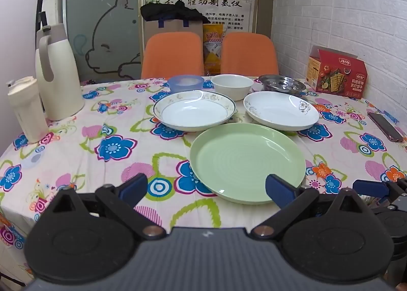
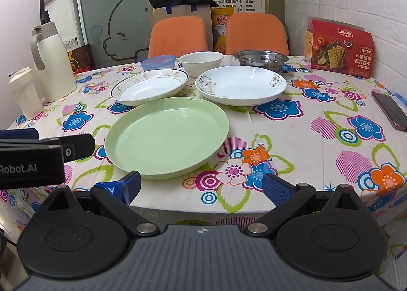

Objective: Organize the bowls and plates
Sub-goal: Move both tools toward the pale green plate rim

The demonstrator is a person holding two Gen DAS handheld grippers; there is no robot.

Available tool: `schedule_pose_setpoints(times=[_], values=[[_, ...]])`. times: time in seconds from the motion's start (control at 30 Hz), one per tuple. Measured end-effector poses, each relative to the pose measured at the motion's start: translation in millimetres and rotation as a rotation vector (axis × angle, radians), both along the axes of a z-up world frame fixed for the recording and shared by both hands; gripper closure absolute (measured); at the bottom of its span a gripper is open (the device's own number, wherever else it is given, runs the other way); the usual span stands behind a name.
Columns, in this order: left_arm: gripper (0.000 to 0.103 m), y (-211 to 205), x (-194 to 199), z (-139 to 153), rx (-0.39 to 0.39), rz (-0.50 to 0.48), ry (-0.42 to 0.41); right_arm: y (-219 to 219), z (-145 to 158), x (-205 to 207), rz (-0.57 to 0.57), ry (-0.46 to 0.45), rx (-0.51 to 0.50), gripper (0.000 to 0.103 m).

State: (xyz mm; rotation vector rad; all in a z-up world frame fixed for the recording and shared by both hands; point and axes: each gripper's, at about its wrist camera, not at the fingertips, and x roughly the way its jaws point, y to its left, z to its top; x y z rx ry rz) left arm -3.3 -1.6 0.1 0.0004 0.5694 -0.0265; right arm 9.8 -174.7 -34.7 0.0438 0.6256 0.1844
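Observation:
A green plate lies nearest on the flowered tablecloth. Behind it sit a gold-rimmed white plate and a white plate with a vine pattern. Further back stand a blue bowl, a white bowl and a steel bowl. My left gripper is open at the table's near edge, its right finger over the green plate's rim. My right gripper is open and empty, just short of that plate.
A cream thermos jug and a white bottle stand at the left. A red cracker box and a phone lie at the right by the brick wall. Two orange chairs stand behind the table.

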Motion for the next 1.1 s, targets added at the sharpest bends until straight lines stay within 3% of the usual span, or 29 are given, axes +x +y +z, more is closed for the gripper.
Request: schedule_pose_setpoints(times=[0.33, 0.77, 1.1], values=[[0.005, 2.3, 1.2, 2.2, 0.002, 0.004, 0.001, 0.1, 2.8, -0.7, 0.002, -0.007, 0.008, 0.014], [0.005, 6.1, 3.2, 3.3, 0.001, 0.016, -0.007, 2.1, 7.8, -3.9, 0.006, -0.09, 0.048, 0.013], [0.005, 17.6, 33.6, -3.9, -0.011, 0.043, 0.056, -8.4, 8.4, 14.2, -0.038, -0.043, 0.057, 0.014]])
